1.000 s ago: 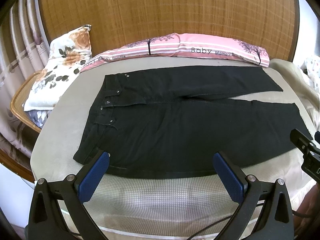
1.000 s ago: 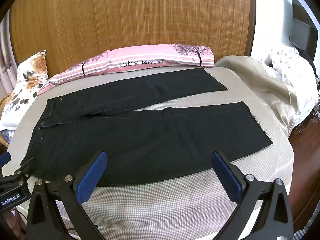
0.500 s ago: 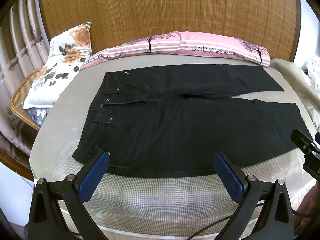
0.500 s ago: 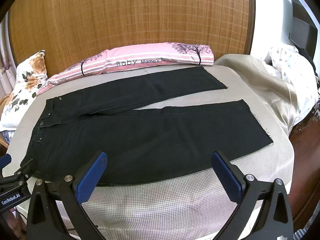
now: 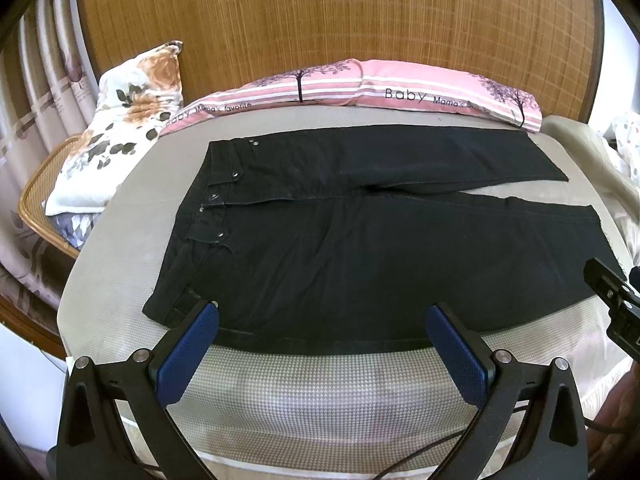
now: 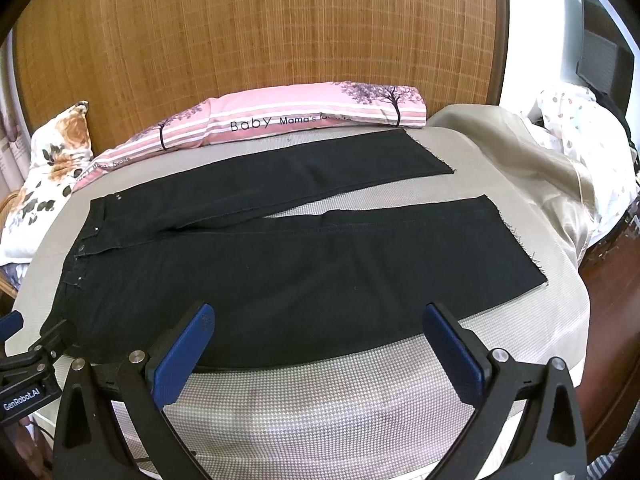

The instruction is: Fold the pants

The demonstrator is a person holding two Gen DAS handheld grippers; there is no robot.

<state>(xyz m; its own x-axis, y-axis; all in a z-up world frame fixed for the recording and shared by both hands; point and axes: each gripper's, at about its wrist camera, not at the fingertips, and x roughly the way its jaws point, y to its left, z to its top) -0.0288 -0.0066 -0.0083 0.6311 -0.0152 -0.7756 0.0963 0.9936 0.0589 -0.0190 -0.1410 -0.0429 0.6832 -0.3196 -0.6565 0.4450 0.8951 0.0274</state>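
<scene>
Black pants (image 5: 360,248) lie flat and unfolded on the bed, waistband to the left, both legs spread to the right; they also show in the right wrist view (image 6: 280,256). My left gripper (image 5: 322,320) is open and empty, hovering at the near edge by the waist end. My right gripper (image 6: 318,322) is open and empty, hovering at the near edge of the nearer leg. Each gripper shows at the edge of the other's view.
A grey checked bed cover (image 5: 320,396) lies under the pants. A pink pillow (image 5: 380,90) and a floral pillow (image 5: 120,120) sit at the wooden headboard. A beige blanket (image 6: 540,168) is bunched at the right. A wicker chair (image 5: 40,184) stands left.
Both grippers have shifted only slightly, with the pants appearing a little lower in the views. The pants have not moved.
</scene>
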